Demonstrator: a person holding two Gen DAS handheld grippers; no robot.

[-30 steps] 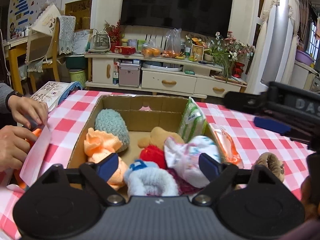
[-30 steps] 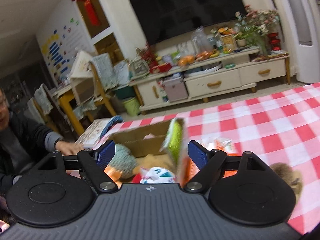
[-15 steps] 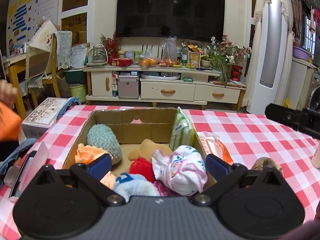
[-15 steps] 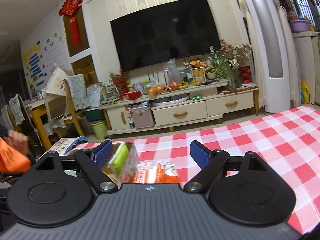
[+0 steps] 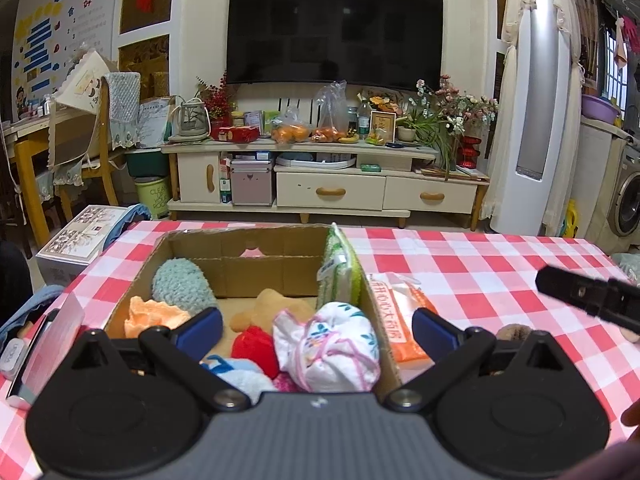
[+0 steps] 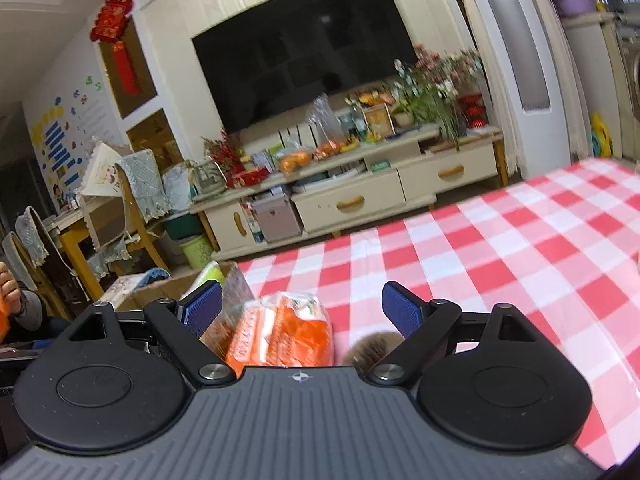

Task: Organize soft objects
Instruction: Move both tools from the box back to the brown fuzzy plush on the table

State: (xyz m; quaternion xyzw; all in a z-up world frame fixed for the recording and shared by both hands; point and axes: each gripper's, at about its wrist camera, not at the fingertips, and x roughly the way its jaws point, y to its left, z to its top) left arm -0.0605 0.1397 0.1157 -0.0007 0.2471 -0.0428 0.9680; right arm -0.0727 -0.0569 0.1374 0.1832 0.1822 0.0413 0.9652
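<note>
A cardboard box (image 5: 248,276) on the red-checked table holds a teal fuzzy roll (image 5: 182,286), an orange cloth (image 5: 154,316), a tan plush (image 5: 266,310), a red ball (image 5: 256,346) and a white floral bundle (image 5: 328,350). A green-white pack (image 5: 338,268) stands against its right wall. My left gripper (image 5: 318,330) hangs open over the box's near end and holds nothing. Right of the box lie an orange tissue pack (image 5: 400,328) and a brown furry thing (image 5: 514,332). My right gripper (image 6: 300,308) is open above that orange pack (image 6: 280,332), with the furry thing (image 6: 372,348) near its right finger.
A pink card and a small white device (image 5: 52,344) lie at the table's left edge. A printed white box (image 5: 86,236) sits beyond the far left corner. A person's hand (image 6: 10,288) shows at the far left. Open tablecloth (image 6: 520,248) stretches to the right.
My left gripper's jaws have widened and it has drawn back from the box. The person's hands have left the left wrist view. My right gripper swung right, from the box to the orange pack.
</note>
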